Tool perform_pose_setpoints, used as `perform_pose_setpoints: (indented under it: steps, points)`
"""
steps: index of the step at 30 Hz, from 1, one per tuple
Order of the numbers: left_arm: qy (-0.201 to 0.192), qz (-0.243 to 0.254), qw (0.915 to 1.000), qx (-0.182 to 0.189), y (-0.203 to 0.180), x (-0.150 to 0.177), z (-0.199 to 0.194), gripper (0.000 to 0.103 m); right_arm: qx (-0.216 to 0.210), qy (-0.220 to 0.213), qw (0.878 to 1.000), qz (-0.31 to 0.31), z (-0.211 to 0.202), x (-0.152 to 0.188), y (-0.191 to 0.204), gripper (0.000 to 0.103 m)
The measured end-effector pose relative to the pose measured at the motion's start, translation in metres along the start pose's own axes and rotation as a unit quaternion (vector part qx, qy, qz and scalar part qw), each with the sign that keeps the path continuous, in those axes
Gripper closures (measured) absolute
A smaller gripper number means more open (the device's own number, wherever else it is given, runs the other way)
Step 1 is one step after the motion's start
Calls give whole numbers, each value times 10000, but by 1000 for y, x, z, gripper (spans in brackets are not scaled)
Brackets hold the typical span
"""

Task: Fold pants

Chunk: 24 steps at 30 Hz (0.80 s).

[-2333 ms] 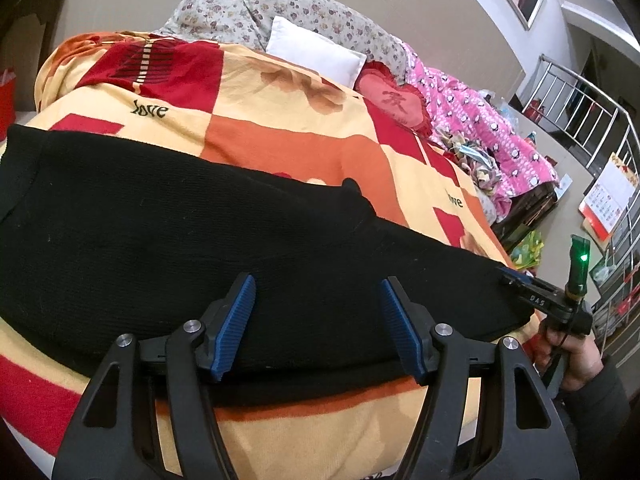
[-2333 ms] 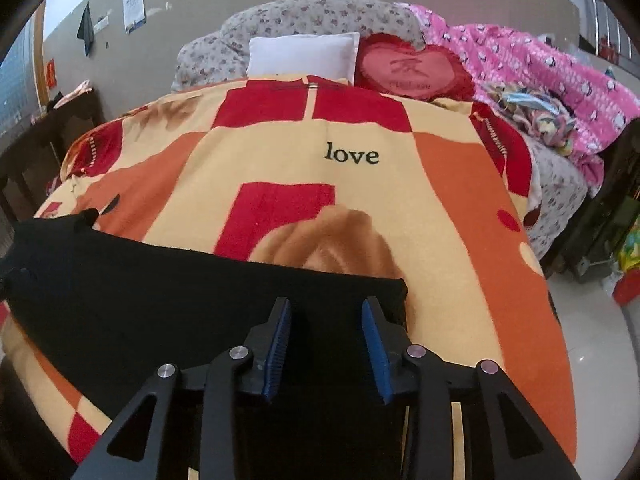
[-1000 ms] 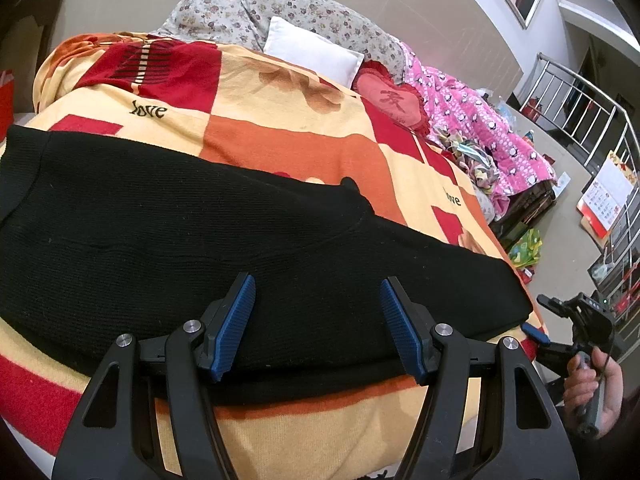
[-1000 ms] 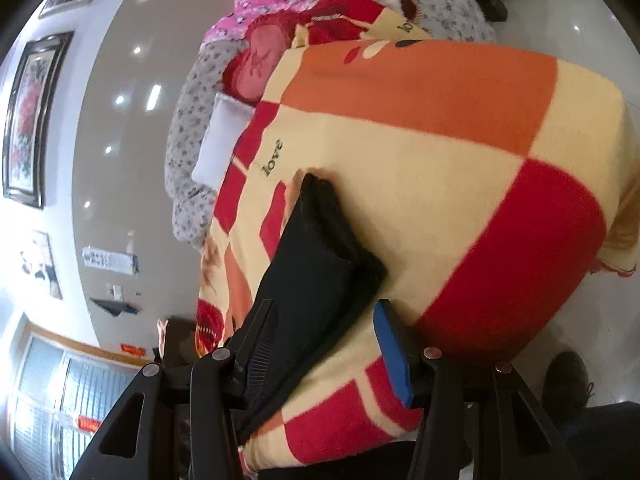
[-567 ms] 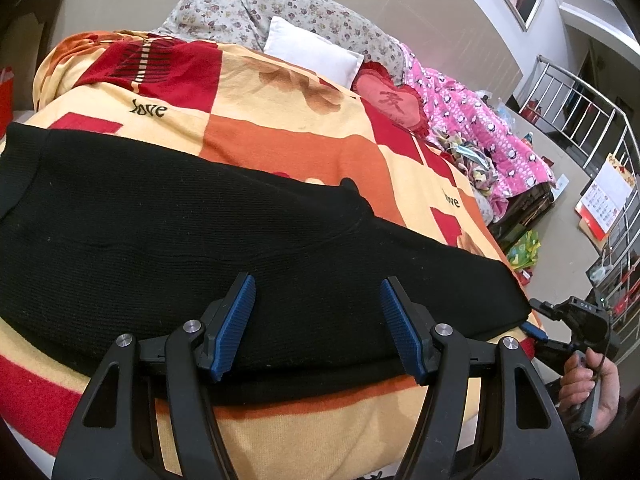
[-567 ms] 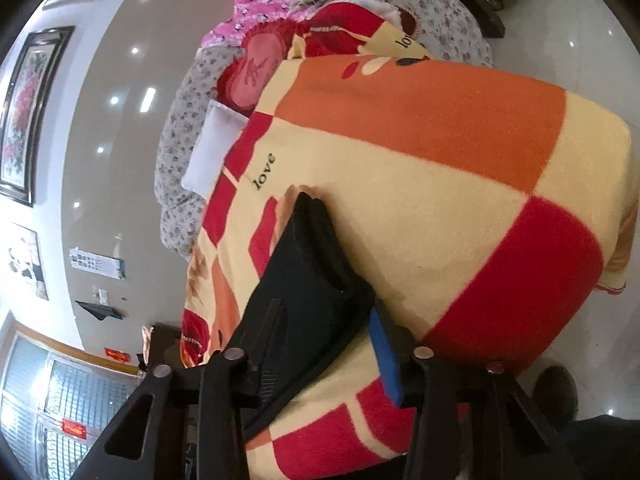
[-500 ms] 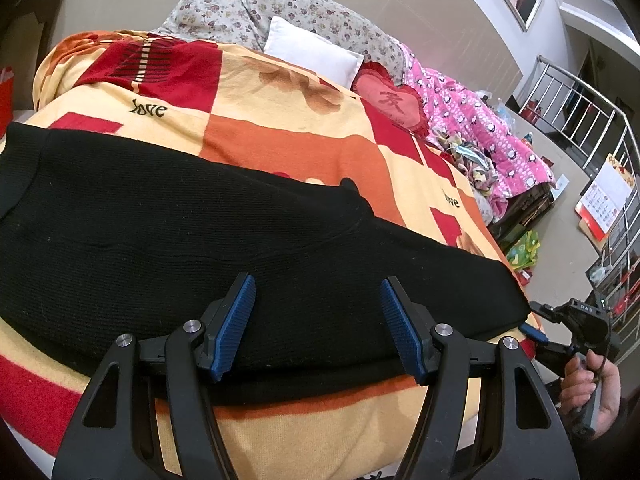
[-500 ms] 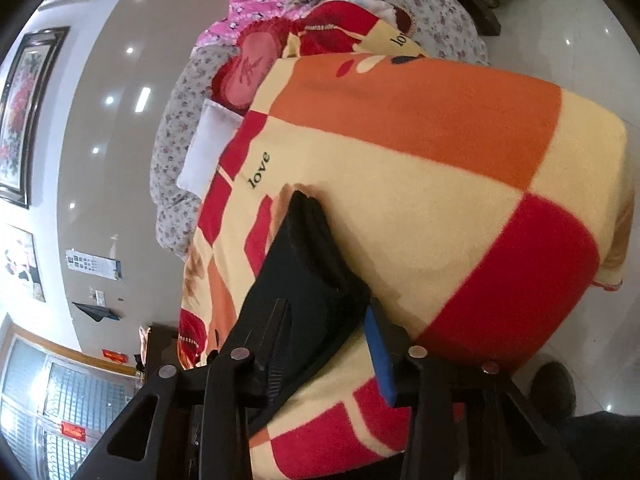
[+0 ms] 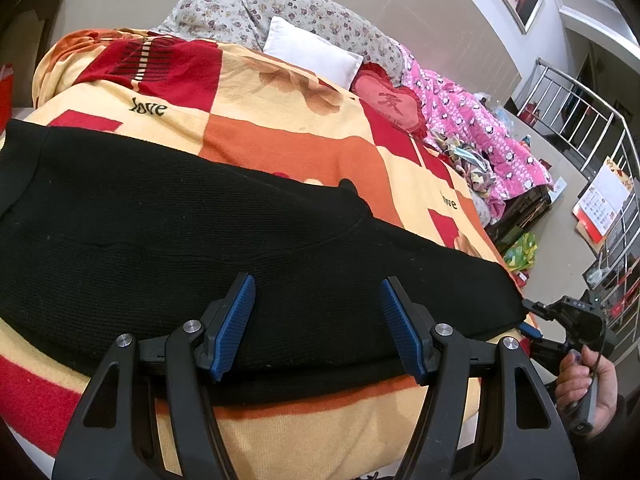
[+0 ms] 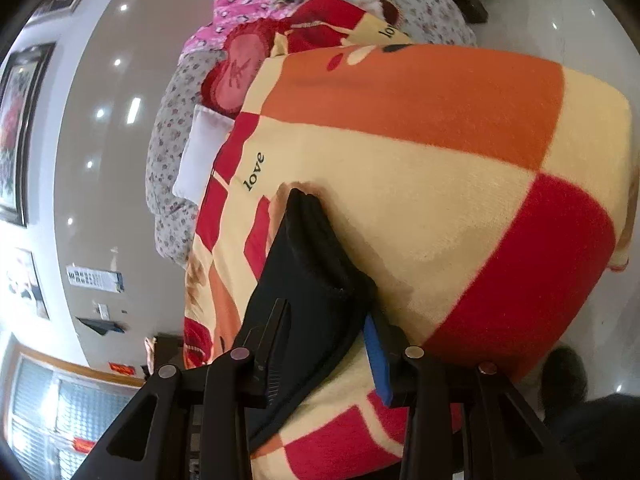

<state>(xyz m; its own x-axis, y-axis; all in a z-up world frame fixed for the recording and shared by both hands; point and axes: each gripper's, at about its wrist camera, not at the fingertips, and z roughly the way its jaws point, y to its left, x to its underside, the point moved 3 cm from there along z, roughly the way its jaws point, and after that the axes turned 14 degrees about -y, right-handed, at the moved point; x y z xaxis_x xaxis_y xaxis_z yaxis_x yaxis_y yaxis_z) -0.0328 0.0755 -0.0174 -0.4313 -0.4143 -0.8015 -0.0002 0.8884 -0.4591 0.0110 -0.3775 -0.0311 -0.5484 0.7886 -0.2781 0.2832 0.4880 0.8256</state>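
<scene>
Left wrist view: the black pants are spread flat across the near edge of the bed, on the red, orange and yellow blanket with "love" printed on it. The left gripper hangs over the middle of them with its blue pads wide apart, so it's released and holding nothing. Over at the right end of the pants you can see the right gripper in a hand, nosing into the hem. A white pillow and a red heart cushion sit at the head of the bed.

Right wrist view: everything's rolled sideways here. The right gripper has the pants hem between its jaws at the blanket's near corner, and they're closing, pads pressing the fabric so it's pretty much grasped
</scene>
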Motion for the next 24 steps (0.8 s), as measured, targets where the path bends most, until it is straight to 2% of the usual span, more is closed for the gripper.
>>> perform_pose_setpoints:
  steps: [2,3,4,11,13,16,18,19,21,24]
  points:
    - [-1,-9,10000,8,0,0,0,38,96,-37,9999,-124,0,0,-2,84]
    - [-3,-18,10000,17,0,0,0,38,135,-53,9997,-172,1,0,-4,94]
    - [-4,-22,10000,23,1,0,0,38,91,-80,9998,-181,1,0,-6,96]
    - [58,126,9999,9,-9,-6,0,35,71,-491,9941,-960,-5,10,3,96]
    - [-18,147,9991,400,-31,-15,1,35,4,-708,9866,-1473,-8,16,14,95]
    - [119,284,9956,886,-74,-23,13,35,-386,-1006,9708,-2141,-20,26,39,95]
    - [301,462,9907,1243,-111,-25,27,35,-589,-1155,9549,-2673,-27,37,57,95]
    - [475,501,9860,1515,-131,-24,36,35,-736,-1170,9457,-2942,-28,45,66,95]
    - [763,500,9783,1861,-159,-23,52,35,-858,-1084,9354,-3255,-25,59,77,95]
    - [1042,542,9701,2122,-186,-22,70,35,-1062,-806,9227,-3616,-17,81,86,95]
